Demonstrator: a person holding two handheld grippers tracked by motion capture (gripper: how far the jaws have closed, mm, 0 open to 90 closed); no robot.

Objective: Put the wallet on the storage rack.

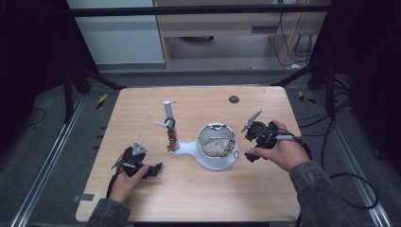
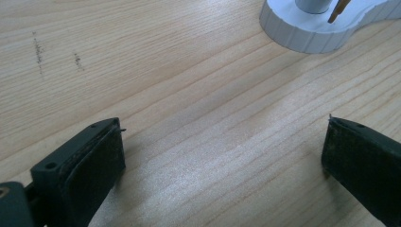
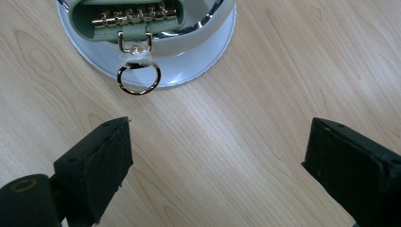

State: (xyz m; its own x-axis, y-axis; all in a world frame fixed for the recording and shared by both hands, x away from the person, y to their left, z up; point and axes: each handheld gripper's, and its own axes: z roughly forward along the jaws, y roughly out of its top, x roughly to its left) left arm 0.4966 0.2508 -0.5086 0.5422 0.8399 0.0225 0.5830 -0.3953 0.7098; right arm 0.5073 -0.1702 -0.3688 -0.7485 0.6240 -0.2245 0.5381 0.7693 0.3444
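With both the right gripper [image 3: 217, 156] and left gripper [image 2: 222, 161] spread apart and empty, a careless grab at the ring [image 3: 138, 79] could push the stand [image 1: 215, 163] aside.

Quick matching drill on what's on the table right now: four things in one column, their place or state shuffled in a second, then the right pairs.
1. left gripper
2. right gripper
3. gold ring
4. white post

a. hangs over the white dish's edge
b. stands upright at the stand's narrow end
c. open, above bare wood beside the dish
d. open, low on the table's left side

Pairs: 1-d, 2-c, 3-a, 4-b
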